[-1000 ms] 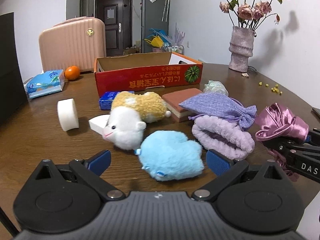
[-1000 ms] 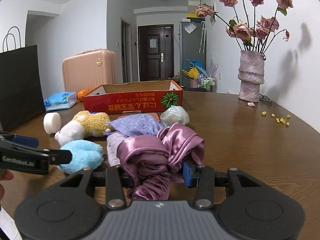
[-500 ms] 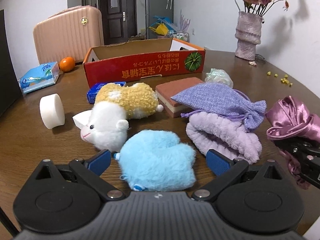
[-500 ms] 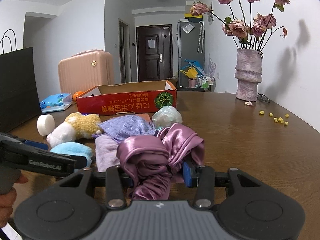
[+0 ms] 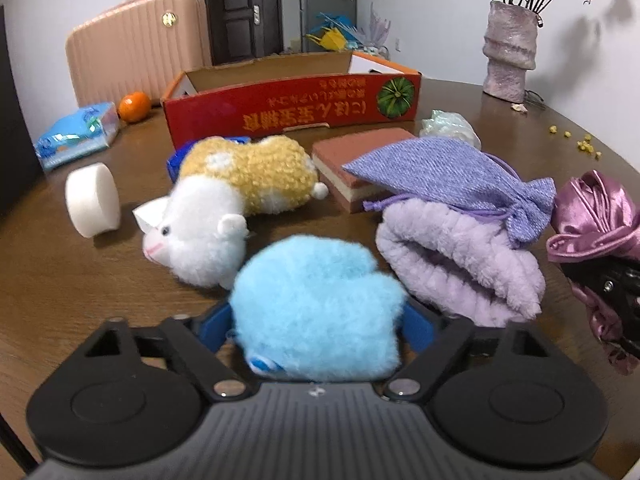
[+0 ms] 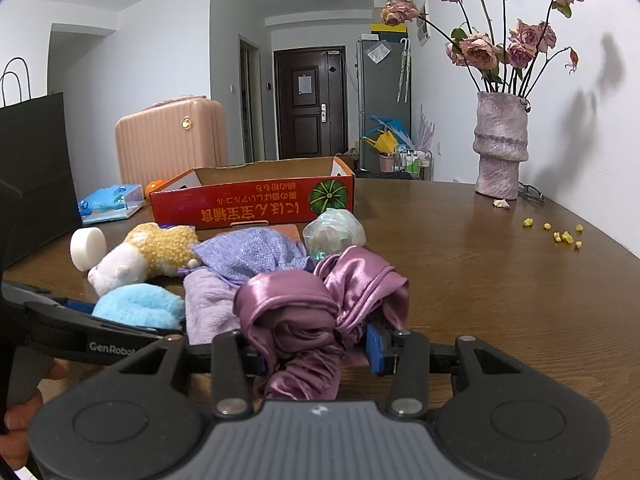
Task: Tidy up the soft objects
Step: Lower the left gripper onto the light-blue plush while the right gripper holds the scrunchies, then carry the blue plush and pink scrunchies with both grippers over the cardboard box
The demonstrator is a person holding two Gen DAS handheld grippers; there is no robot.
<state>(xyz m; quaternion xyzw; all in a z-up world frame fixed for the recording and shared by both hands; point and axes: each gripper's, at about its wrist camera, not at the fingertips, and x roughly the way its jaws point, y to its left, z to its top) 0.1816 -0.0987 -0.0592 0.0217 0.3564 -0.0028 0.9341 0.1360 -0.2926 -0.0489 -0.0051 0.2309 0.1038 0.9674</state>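
The fluffy light-blue plush mitt (image 5: 316, 312) lies on the brown wooden table (image 5: 60, 280), at the near edge of the pile and just beside the white-and-yellow plush animal (image 5: 224, 208). It sits between the blue pads of the left gripper (image 5: 318, 330), whose jaws have just been closing on it; the pads now touch its two sides, and the fur bulges over them. It looks very light and very soft, so I judge it will squash much before the grip becomes firm. The best place to hold is across the thick middle of the body, not the loose fur at the edge, which can slip out.

The right gripper (image 6: 316, 350) is closed narrowly on a shiny purple satin cloth (image 6: 316, 312), a slippery thing that hangs loose. Behind the pile stands the open red cardboard box (image 5: 292, 108), probably the place for these things.
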